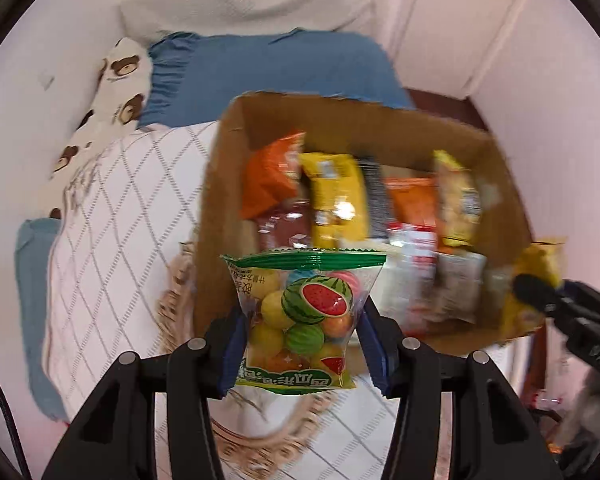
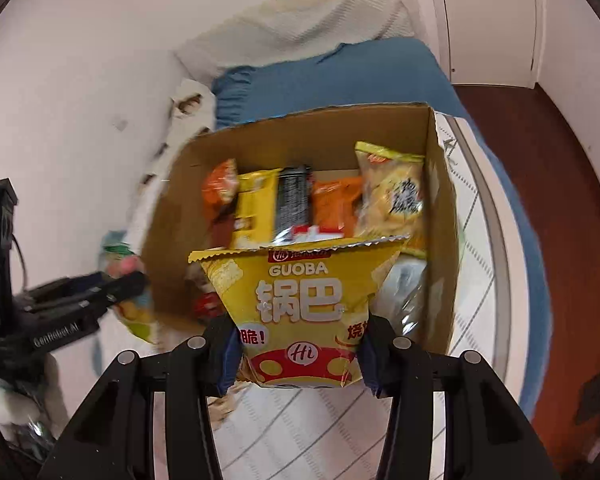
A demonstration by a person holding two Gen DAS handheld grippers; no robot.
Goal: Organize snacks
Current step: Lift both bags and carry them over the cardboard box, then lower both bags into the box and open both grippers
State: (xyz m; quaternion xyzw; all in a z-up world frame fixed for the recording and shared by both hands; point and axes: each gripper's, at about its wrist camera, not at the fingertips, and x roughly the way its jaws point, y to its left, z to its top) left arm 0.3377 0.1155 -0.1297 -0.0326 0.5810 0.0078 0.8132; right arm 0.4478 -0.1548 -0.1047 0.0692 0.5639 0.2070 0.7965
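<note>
The left gripper point(image 1: 302, 322) is pinching a clear watermelon candy bag point(image 1: 304, 316) above the cardboard box point(image 1: 228, 184). The right gripper point(image 1: 536, 292) is holding a yellow packet point(image 1: 540, 260) at the box's right edge.

Each hand-held gripper is matte black. On the left hand-held gripper point(image 1: 300, 316) two angular black arms carry round silver screws at the joints and end in fingers point(image 1: 230, 350) lined with blue pads. The right hand-held gripper point(image 2: 298, 334) matches it: same black arms, silver screws, blue pads. The left one's side bears white lettering, and a thin dark cable runs behind it.
</note>
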